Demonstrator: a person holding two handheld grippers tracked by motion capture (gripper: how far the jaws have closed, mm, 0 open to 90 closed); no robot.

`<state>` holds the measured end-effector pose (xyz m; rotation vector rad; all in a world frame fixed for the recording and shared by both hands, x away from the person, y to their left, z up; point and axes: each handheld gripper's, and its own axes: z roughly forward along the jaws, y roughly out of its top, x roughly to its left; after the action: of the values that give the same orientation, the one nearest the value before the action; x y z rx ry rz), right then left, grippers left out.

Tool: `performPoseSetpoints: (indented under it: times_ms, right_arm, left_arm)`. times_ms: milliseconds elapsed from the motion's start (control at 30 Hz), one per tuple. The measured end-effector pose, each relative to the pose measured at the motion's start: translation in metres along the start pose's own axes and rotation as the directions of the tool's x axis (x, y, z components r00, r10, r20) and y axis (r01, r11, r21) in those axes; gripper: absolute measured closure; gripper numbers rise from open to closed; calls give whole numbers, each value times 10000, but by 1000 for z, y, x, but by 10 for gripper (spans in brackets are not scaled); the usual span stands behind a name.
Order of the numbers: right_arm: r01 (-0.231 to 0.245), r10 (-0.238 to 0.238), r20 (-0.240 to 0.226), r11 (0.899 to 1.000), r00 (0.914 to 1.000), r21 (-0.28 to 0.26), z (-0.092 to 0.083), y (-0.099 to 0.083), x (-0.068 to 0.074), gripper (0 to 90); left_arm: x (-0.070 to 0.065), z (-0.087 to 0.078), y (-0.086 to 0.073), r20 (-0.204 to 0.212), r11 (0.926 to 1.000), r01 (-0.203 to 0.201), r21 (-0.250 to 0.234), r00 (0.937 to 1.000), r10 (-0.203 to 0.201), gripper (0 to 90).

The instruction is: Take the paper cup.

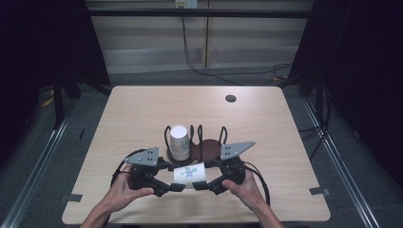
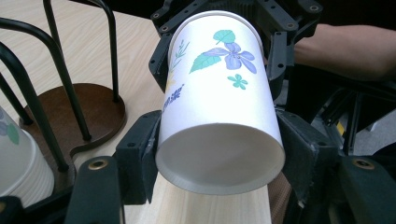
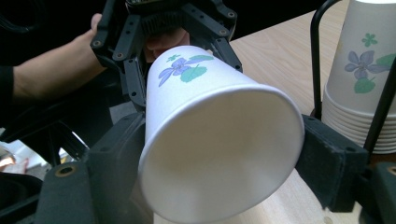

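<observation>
Grippers (image 1: 188,186) over light wood table (image 1: 142,109), grey floor (image 1: 332,142), dark curtains (image 1: 366,71)

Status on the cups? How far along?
Done: a cup stack stands in the left slot of the rack. In hand: one flowered cup, sideways, gripped end to end by the left gripper and the right gripper. Left: that cup isn't racked; other slots empty.
</observation>
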<state>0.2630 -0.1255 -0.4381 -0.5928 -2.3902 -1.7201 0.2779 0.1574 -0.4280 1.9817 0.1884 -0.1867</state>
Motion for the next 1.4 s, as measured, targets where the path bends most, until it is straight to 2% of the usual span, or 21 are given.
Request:
performPoseSetpoints:
  times_ms: [200,367,633,733,1133,1333,1400]
  right_arm:
    - [-44,44,-80,10000,10000,-62,-1,0,-2,252]
    - [5,-5,-59,10000,10000,69,-2,1,-2,274]
    - [13,-11,-85,9997,10000,233,-1,2,-1,306]
    - [5,-4,-41,9997,10000,262,-2,2,-1,310]
    - [-246,243,347,9997,9991,86,-7,3,-5,313]
    - [-405,397,567,9991,9976,129,-9,3,-6,314]
    - [-442,430,663,9989,9969,163,-10,3,-7,314]
  left_arm:
    - [2,1,-2,71,9998,179,-107,9998,-178,365]
    - [3,2,-3,77,9994,352,-9,9994,-352,358]
    - [5,3,-4,36,9983,583,81,9983,-583,319]
    - [6,2,-4,-71,9977,671,103,9977,-670,257]
    - [8,-1,-5,-490,9975,622,340,9970,-605,173]
    - [9,-4,-6,-635,9976,460,522,9971,-427,172]
    - [9,-5,-6,-636,9969,516,600,9968,-478,172]
